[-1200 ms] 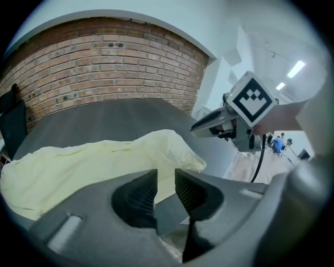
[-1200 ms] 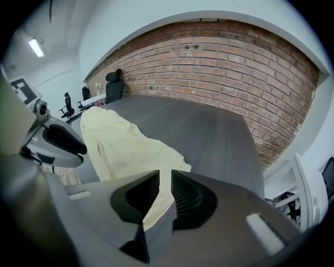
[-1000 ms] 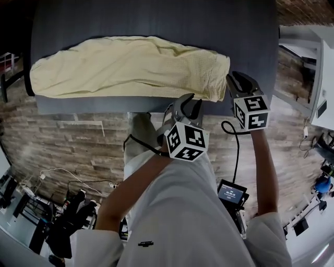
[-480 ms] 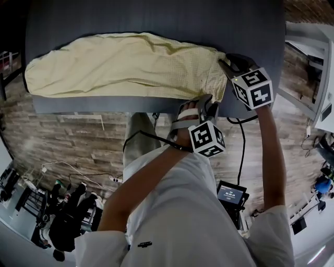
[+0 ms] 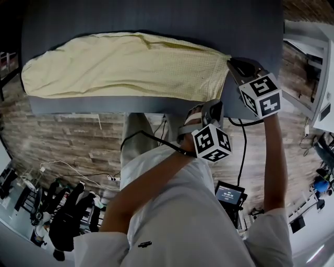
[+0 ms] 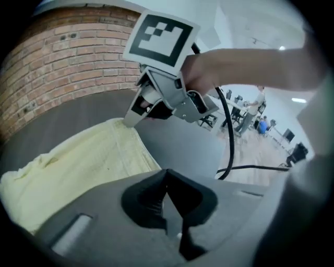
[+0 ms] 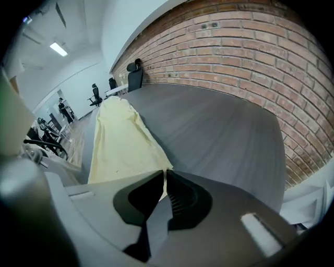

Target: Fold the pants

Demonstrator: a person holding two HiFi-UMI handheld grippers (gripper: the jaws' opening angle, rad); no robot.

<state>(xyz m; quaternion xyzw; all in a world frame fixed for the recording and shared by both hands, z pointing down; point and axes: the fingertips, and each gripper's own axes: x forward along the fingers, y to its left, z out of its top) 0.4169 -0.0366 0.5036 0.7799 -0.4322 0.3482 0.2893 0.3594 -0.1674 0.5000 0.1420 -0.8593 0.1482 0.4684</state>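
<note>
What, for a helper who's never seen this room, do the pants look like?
Look at the long dark grey table. Along its near edge lies one pale yellow garment, the pants, stretched lengthwise. It is the only cloth on the tabletop.

I'm seeing a dark grey flat tabletop (image 5: 156, 15) running alongside a red brick wall (image 7: 250, 47). A black office chair (image 7: 135, 75) is standing at the table's far end. A small black box with a lit screen (image 5: 228, 194) is sitting on the wood-plank floor (image 5: 73, 141). A long ceiling light strip (image 7: 58, 49) is glowing overhead.
</note>
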